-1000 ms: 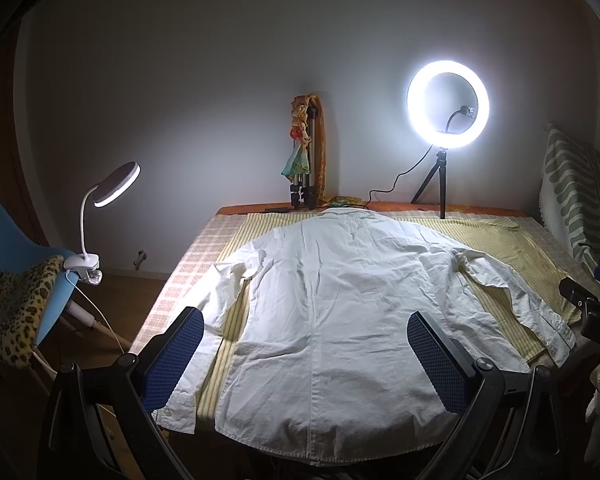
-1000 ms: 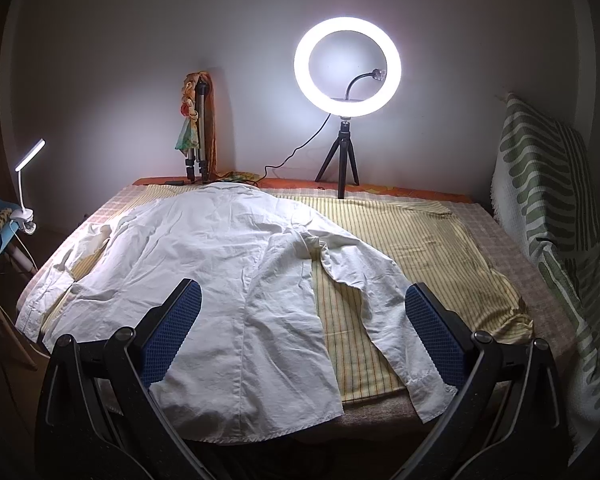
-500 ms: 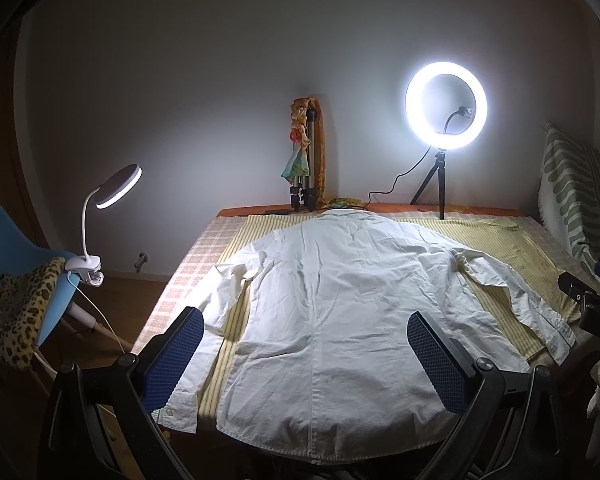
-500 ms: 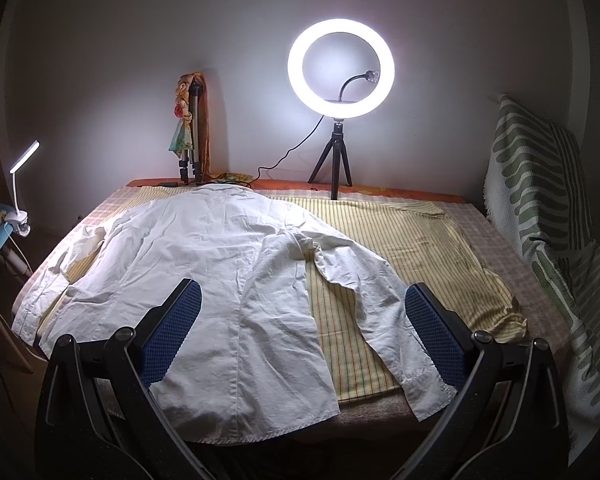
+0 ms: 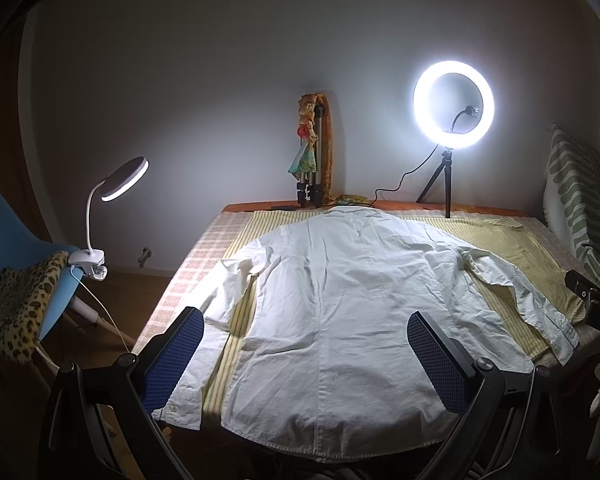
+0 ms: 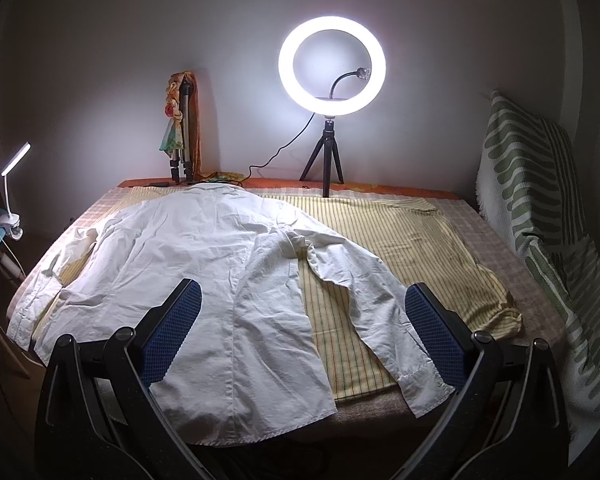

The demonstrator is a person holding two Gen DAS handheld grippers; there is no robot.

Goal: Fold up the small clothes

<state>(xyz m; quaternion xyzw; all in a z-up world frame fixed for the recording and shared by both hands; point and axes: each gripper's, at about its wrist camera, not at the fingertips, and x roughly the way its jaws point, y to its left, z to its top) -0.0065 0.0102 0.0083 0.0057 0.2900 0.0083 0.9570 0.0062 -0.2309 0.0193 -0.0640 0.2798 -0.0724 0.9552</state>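
Observation:
A white long-sleeved shirt [image 5: 340, 312] [image 6: 204, 276] lies flat, back side up, on a yellow striped cloth [image 5: 496, 236] [image 6: 404, 240] that covers the table. The collar points to the far wall and the hem hangs at the near edge. Both sleeves lie spread out and down along the sides. My left gripper [image 5: 306, 356] hovers open above the hem, its blue pads wide apart and holding nothing. My right gripper [image 6: 300, 336] is open too, over the shirt's right side and right sleeve [image 6: 376, 320]. A part of the right gripper shows at the left wrist view's right edge.
A lit ring light on a tripod [image 5: 453, 105] [image 6: 332, 66] stands at the table's far edge beside a folded tripod with a doll [image 5: 314, 156]. A clip lamp [image 5: 116, 184] and blue chair [image 5: 16, 248] sit left. A green-patterned blanket [image 6: 540, 216] drapes at the right.
The right wrist view has drifted slightly to the right, so the ring light and shirt sit a little further left. The left view is almost unchanged. The shirt has not moved.

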